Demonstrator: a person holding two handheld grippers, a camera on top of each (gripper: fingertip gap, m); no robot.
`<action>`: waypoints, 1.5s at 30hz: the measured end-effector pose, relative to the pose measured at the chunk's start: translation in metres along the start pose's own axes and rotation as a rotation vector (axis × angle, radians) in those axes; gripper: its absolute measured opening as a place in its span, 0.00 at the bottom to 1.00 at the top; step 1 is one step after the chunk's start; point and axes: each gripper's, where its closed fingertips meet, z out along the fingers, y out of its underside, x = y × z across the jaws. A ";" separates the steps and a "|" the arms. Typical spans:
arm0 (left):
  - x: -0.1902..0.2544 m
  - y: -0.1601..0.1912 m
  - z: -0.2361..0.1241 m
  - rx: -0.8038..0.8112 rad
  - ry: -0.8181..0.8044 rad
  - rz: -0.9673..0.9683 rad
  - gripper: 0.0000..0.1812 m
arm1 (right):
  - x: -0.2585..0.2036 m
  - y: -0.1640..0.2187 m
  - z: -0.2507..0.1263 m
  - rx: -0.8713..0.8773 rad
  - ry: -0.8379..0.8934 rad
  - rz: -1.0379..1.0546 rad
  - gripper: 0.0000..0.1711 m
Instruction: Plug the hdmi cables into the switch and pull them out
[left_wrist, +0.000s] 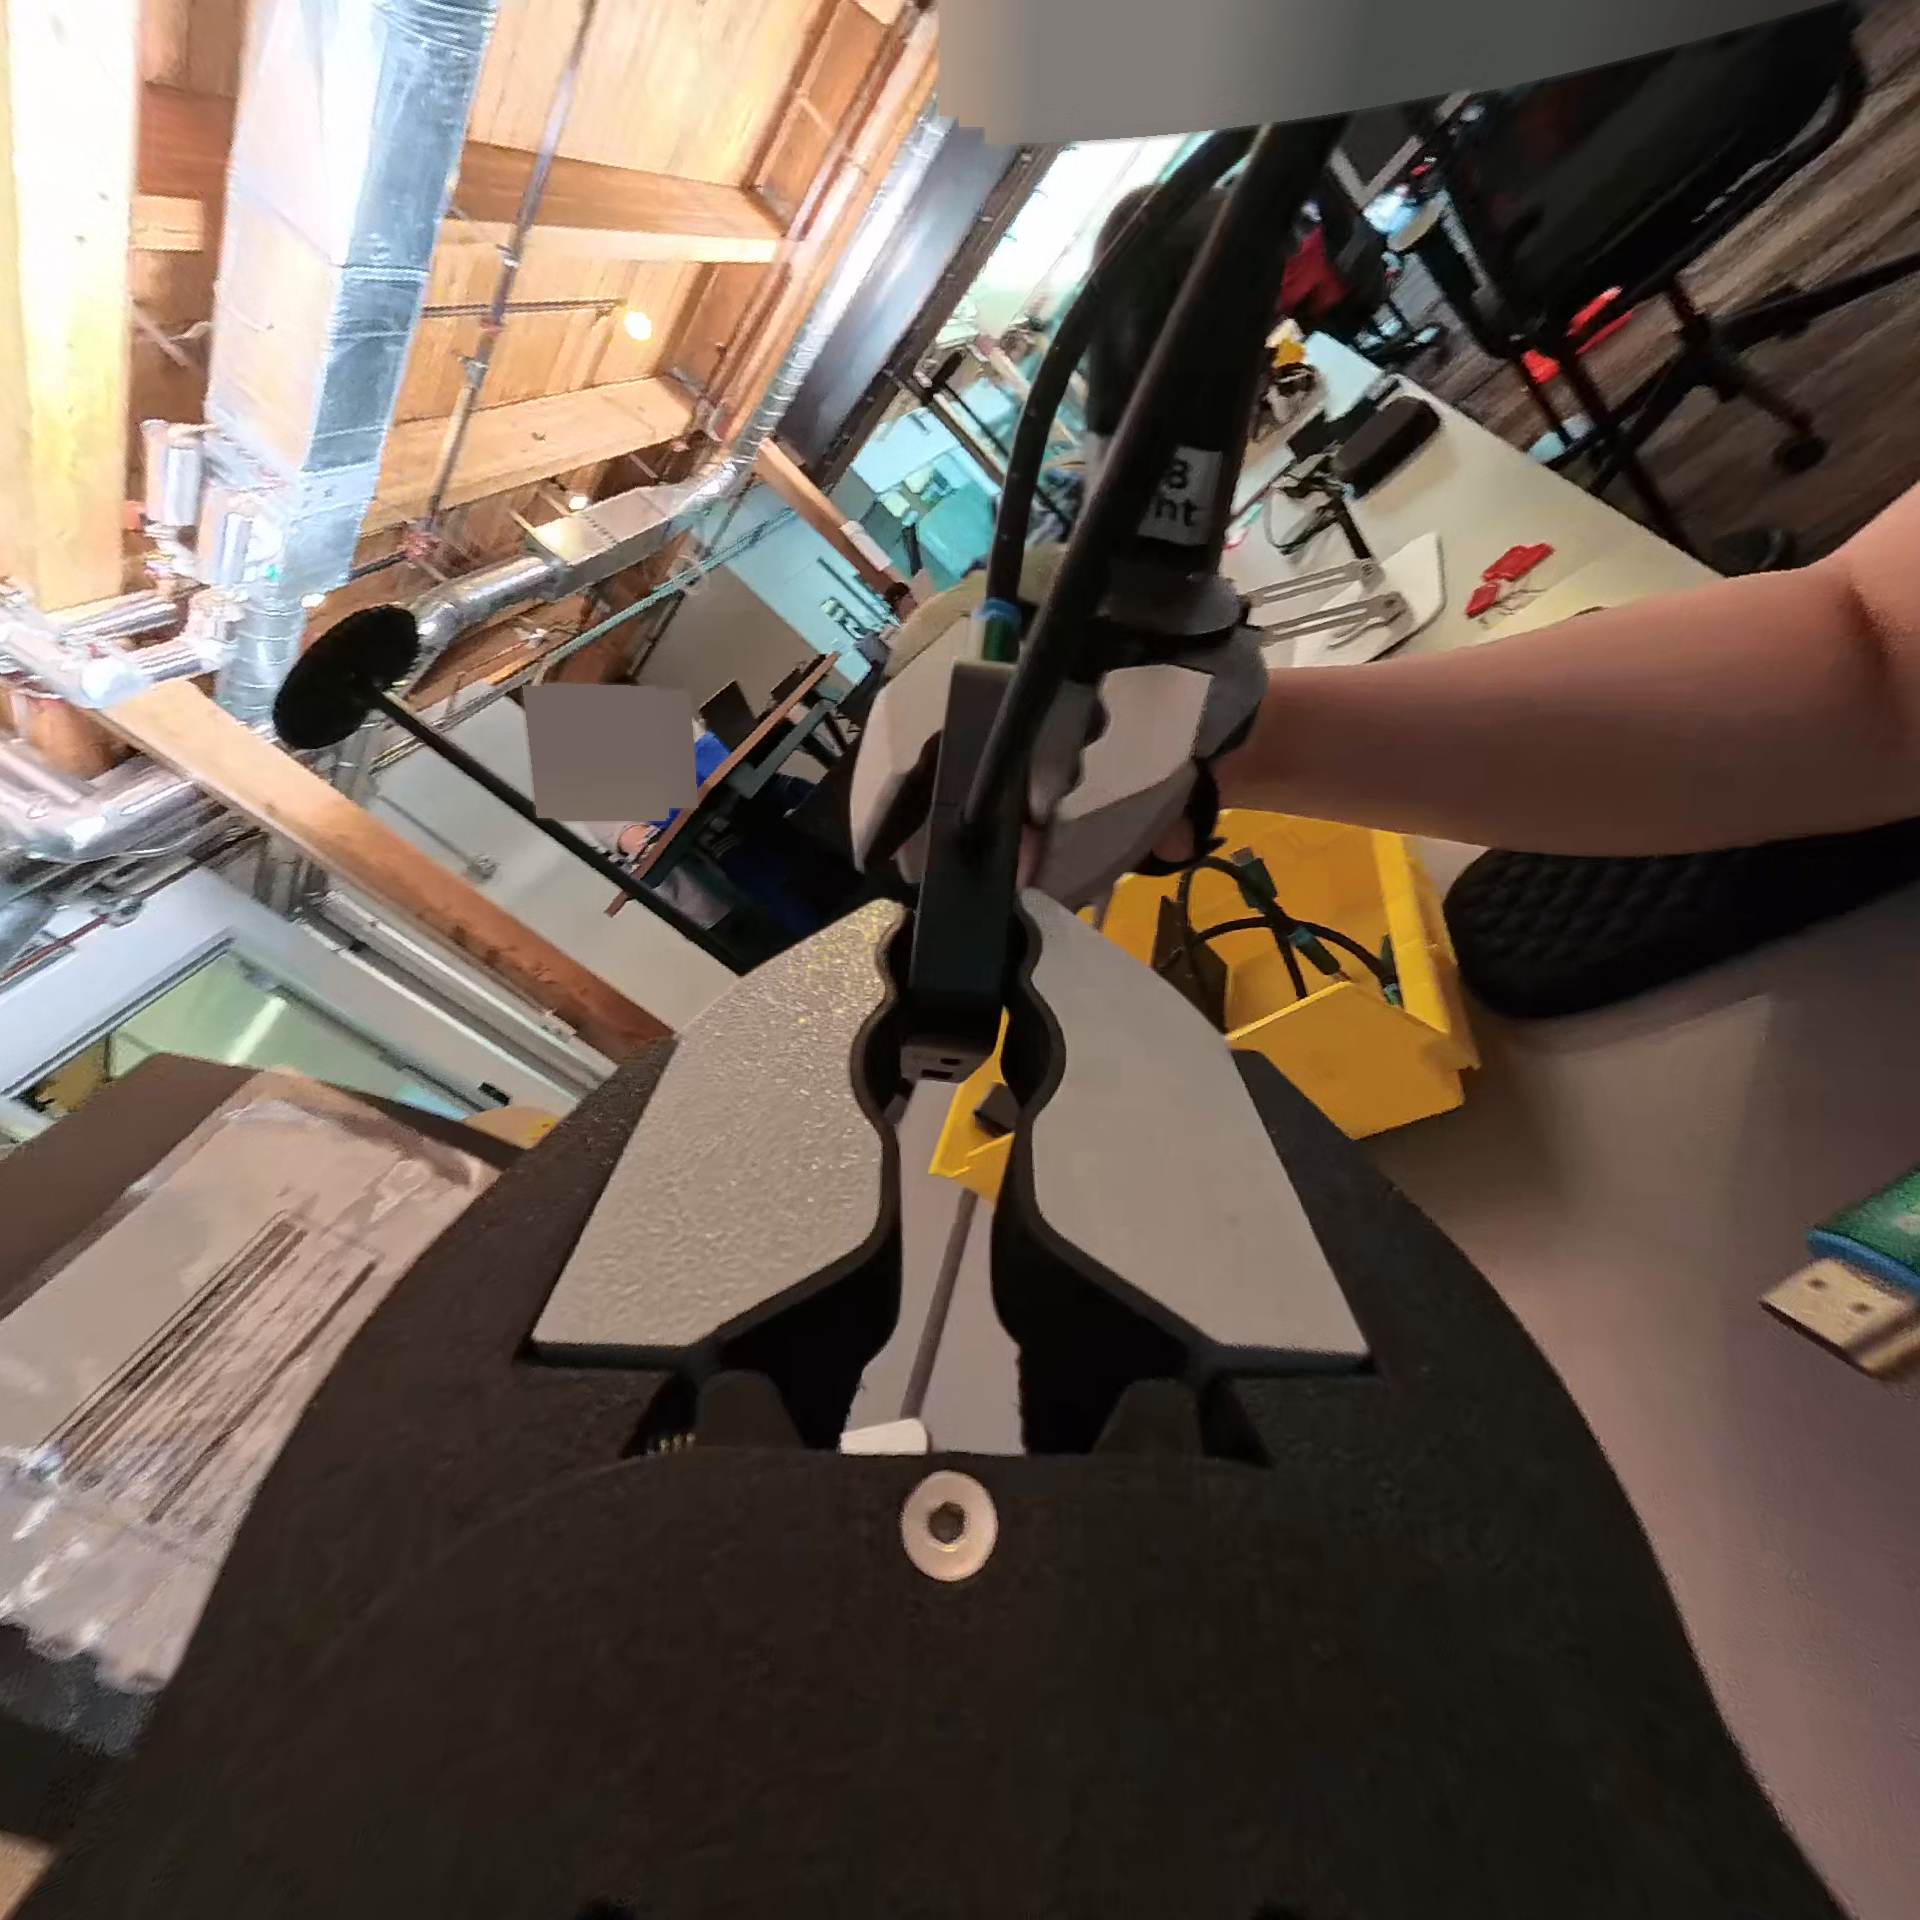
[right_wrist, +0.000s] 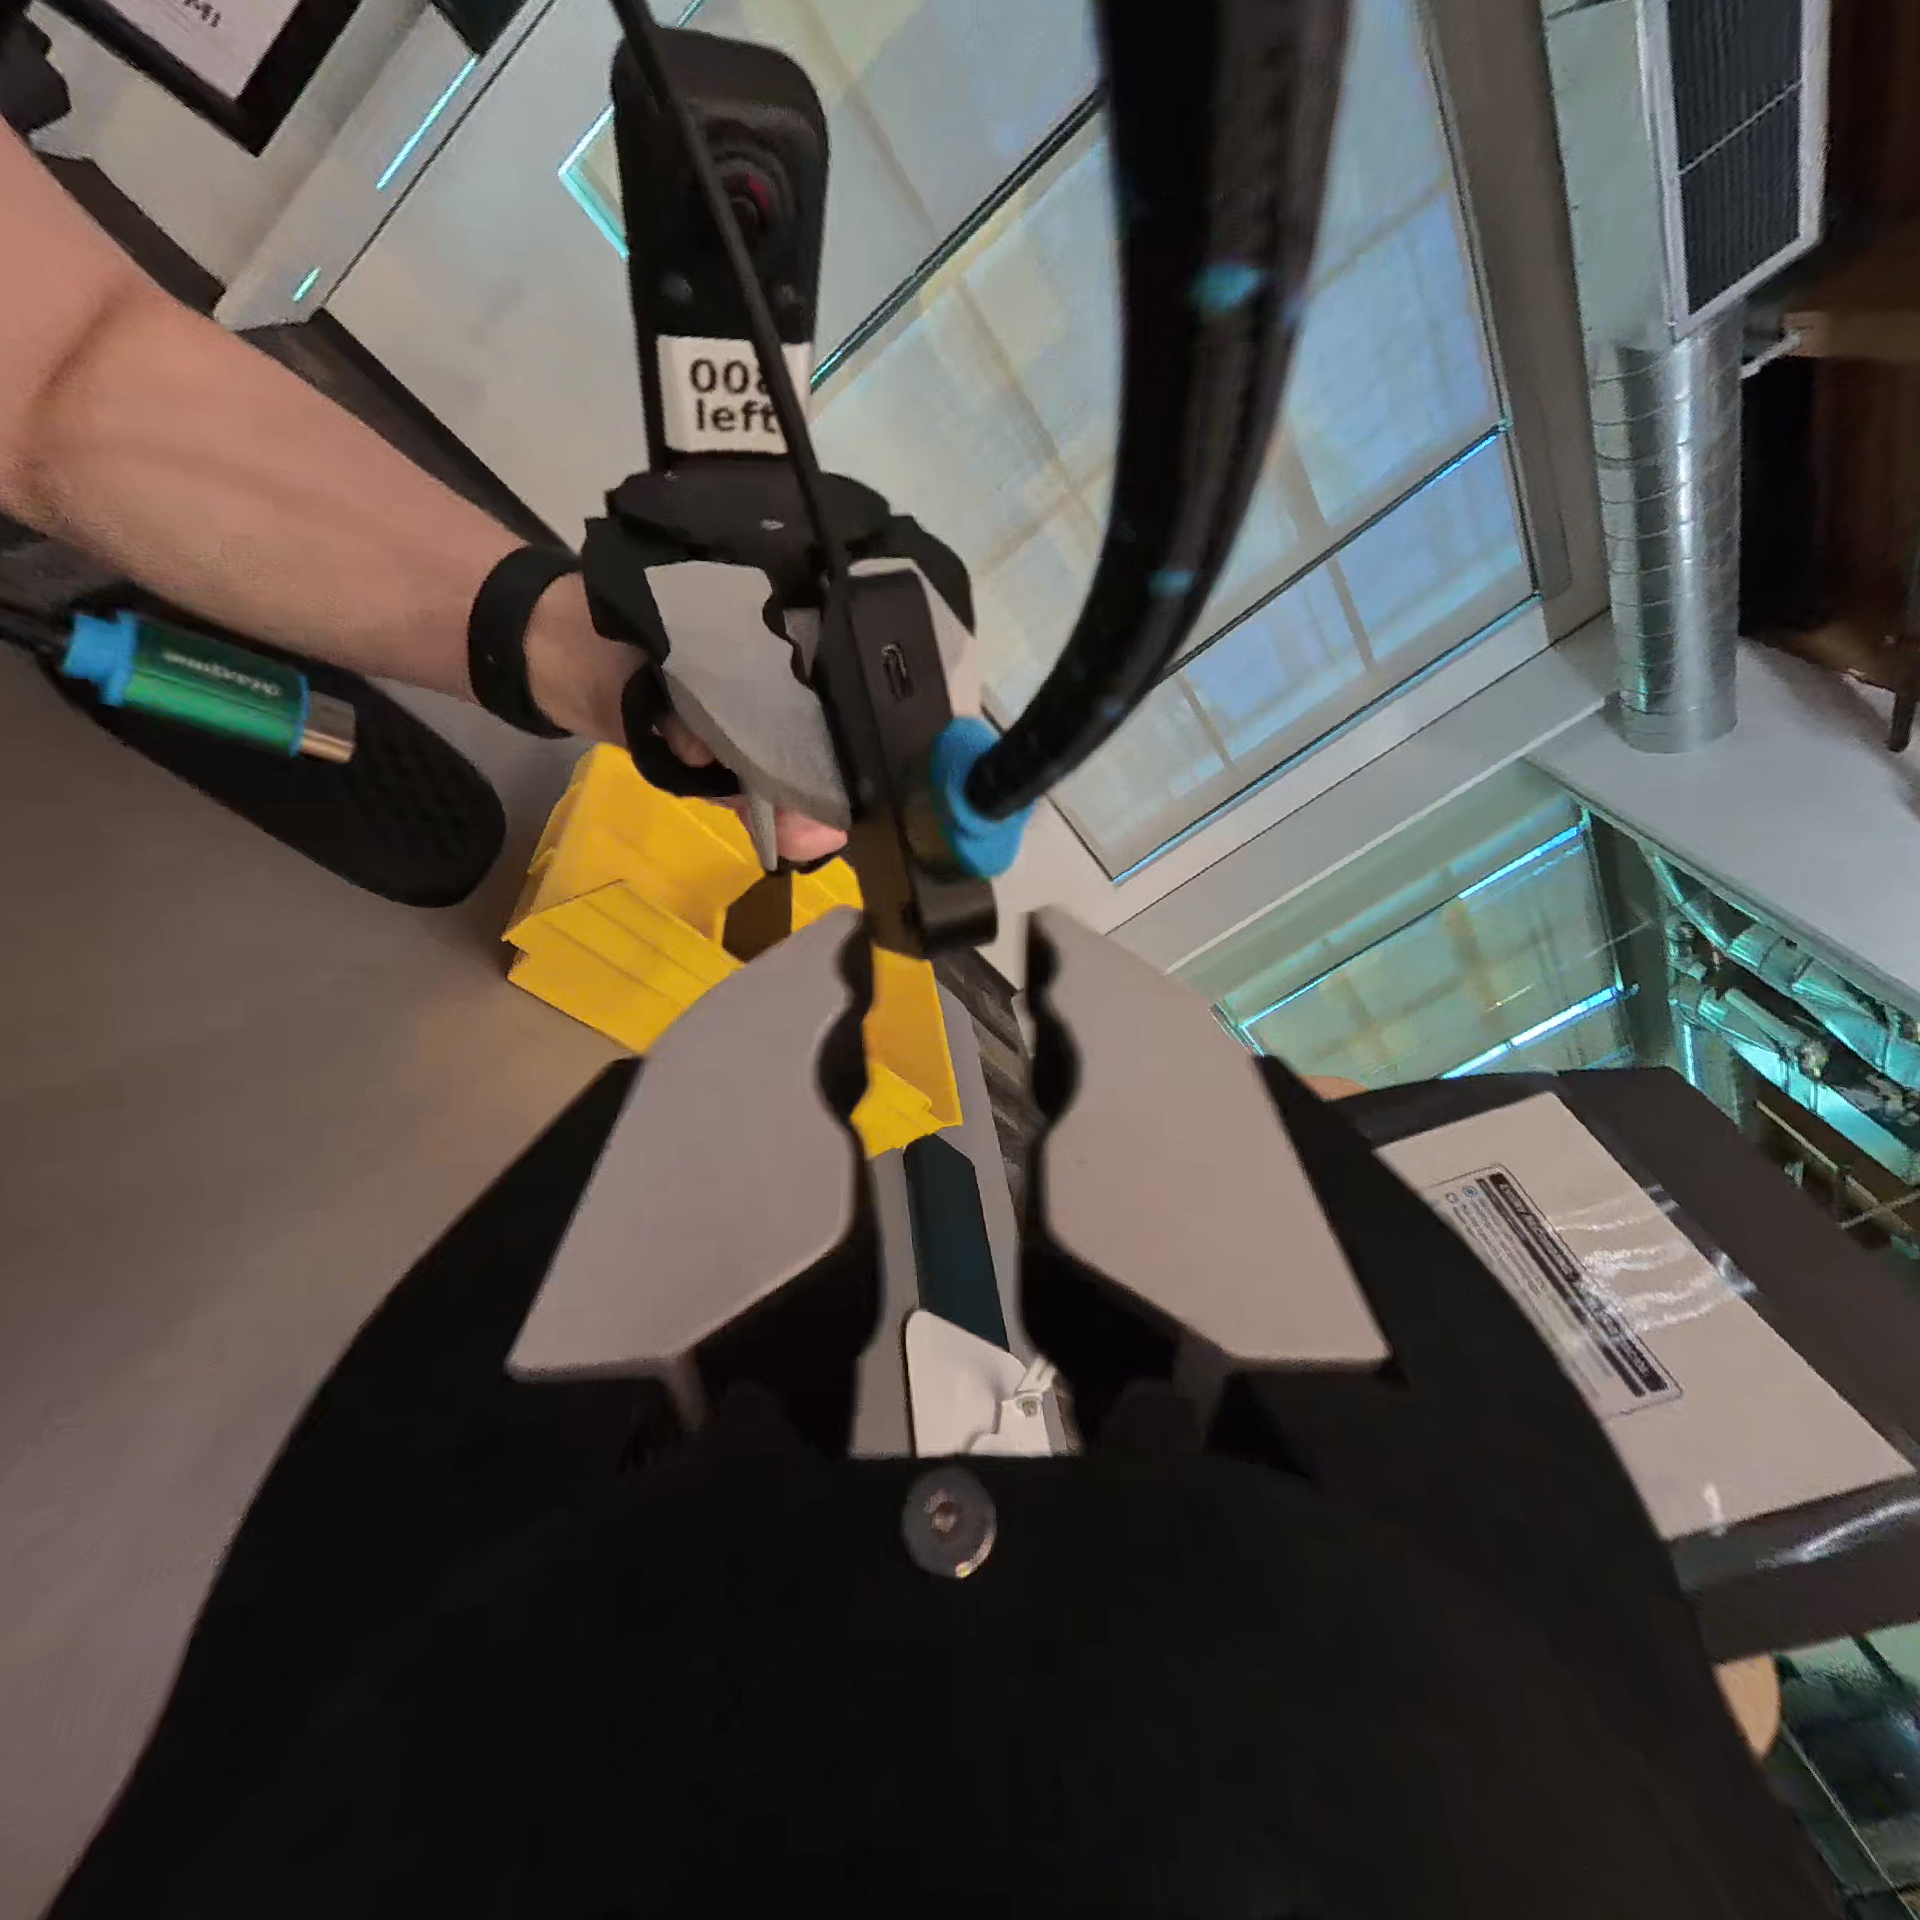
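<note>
My left gripper (left_wrist: 961, 935) is shut on the black HDMI switch (left_wrist: 951, 831) and holds it up in the air, end on. A thick black HDMI cable (right_wrist: 1195, 416) with a blue and green plug (right_wrist: 971, 792) sits in the switch (right_wrist: 894, 675). My right gripper (right_wrist: 943, 930) is open, its tips either side of the switch's near end, below that plug. In the left wrist view the right gripper (left_wrist: 987, 831) faces me at the far end of the switch. A second green HDMI plug (right_wrist: 218, 681) lies loose on the table, also in the left wrist view (left_wrist: 1860, 1288).
A yellow bin (left_wrist: 1340, 1039) with cables stands on the grey table (left_wrist: 1558, 1351) behind the grippers. A black textured pad (right_wrist: 343, 800) lies beside it. A box with a clear bag (left_wrist: 208, 1299) is at the left. Forearms reach in from the sides. My two grippers' fingertips are within a few centimetres of each other.
</note>
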 end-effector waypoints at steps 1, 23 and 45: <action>0.003 0.001 0.003 -0.003 0.012 0.004 0.08 | -0.004 0.002 -0.001 -0.017 -0.027 -0.026 0.11; -0.027 0.056 0.037 -0.493 -0.227 0.567 0.08 | 0.027 0.038 -0.032 -0.341 0.108 -0.128 0.21; -0.021 0.089 0.023 -0.524 -0.166 0.431 0.08 | 0.000 0.052 -0.010 -0.560 0.040 -0.545 0.13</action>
